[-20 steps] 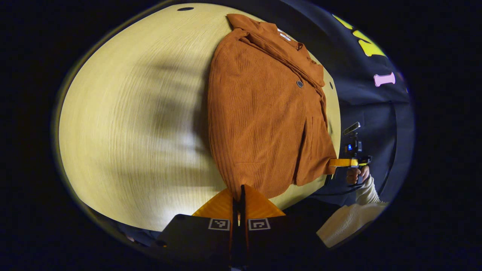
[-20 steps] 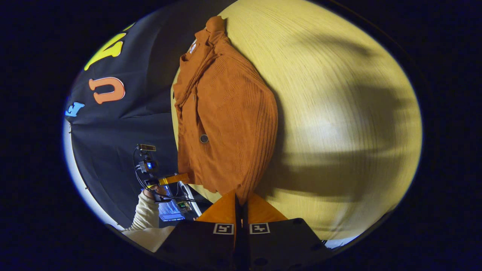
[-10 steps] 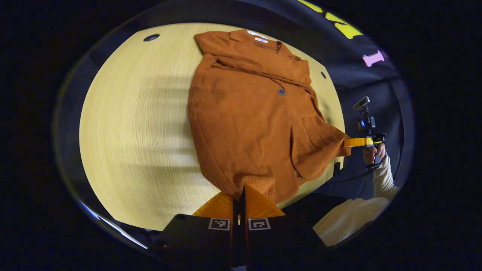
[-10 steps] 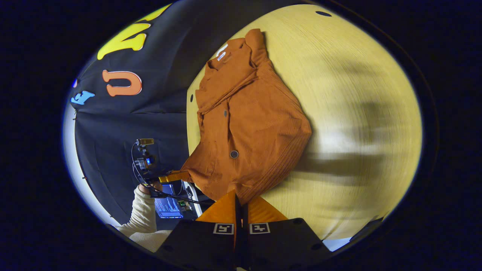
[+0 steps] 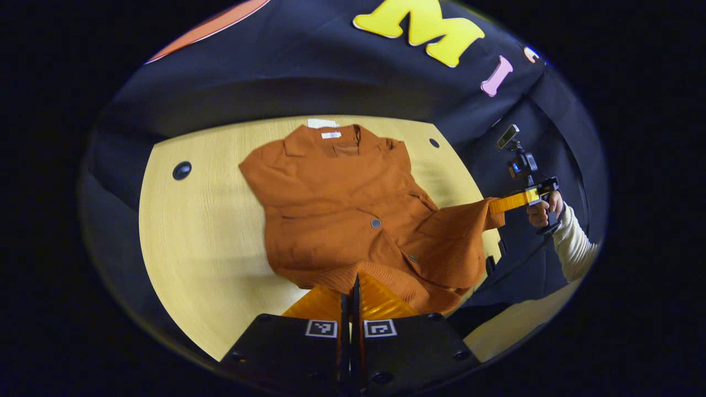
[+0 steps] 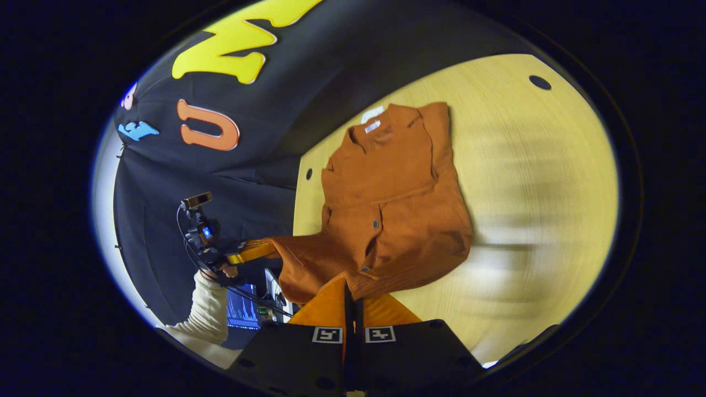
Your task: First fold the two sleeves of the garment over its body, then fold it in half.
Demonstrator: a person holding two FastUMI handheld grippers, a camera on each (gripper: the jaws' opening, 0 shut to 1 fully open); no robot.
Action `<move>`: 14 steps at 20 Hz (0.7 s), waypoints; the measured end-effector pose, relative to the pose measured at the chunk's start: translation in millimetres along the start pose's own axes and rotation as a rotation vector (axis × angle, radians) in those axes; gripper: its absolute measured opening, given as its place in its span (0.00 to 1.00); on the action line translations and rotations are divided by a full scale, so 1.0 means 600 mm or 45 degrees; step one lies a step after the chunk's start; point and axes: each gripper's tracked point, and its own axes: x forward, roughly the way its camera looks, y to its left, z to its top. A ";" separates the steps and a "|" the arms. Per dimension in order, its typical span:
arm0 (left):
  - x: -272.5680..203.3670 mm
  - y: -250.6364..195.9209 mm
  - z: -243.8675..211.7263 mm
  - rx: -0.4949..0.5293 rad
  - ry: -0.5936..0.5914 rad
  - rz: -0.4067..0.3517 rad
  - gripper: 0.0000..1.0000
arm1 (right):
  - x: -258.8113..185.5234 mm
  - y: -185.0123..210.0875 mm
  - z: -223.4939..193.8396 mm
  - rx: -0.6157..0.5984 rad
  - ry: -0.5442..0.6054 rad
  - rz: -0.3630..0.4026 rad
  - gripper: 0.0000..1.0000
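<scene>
A rust-orange buttoned garment [image 5: 331,204] lies on the round wooden table [image 5: 193,248], collar at the far side, sleeves folded over its body. In the left gripper view my left gripper [image 5: 353,280] is shut on the near hem, which bunches up at its fingertips. Farther right a hand holds the right gripper [image 5: 510,202], shut on the other hem corner and holding it off the table. In the right gripper view my right gripper [image 6: 353,286] pinches the hem of the garment [image 6: 397,198]. At the left the left gripper [image 6: 251,252] grips a stretched corner.
Dark round holes [image 5: 182,170] [image 6: 539,82] sit near the table's far edge. A cream sleeve [image 5: 573,248] reaches in from the right beyond the table rim. A lit screen [image 6: 242,311] stands below the table edge. Bare wood [image 6: 540,193] lies beside the garment.
Both grippers have lifted the hem and tilted up toward the collar. The garment's lower part has come off the table and the hem corners now stretch between the two grippers.
</scene>
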 end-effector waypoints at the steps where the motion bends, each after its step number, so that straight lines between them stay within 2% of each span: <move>1: 0.005 0.010 0.028 -0.022 -0.029 0.000 0.04 | 0.003 0.010 0.035 -0.002 -0.033 0.002 0.00; 5: 0.058 0.060 0.129 -0.176 -0.138 -0.044 0.04 | 0.039 0.027 0.178 0.059 -0.163 0.039 0.00; 7: 0.098 0.097 0.173 -0.305 -0.218 0.004 0.04 | 0.080 0.004 0.232 0.138 -0.199 0.034 0.00; 9: 0.146 0.116 0.199 -0.426 -0.283 -0.006 0.04 | 0.127 -0.027 0.285 0.207 -0.247 0.055 0.00; 12: 0.227 0.159 0.221 -0.623 -0.358 -0.050 0.04 | 0.198 -0.097 0.367 0.410 -0.364 0.119 0.00; 14: 0.263 0.185 0.221 -0.797 -0.395 -0.086 0.03 | 0.230 -0.157 0.391 0.535 -0.418 0.106 0.01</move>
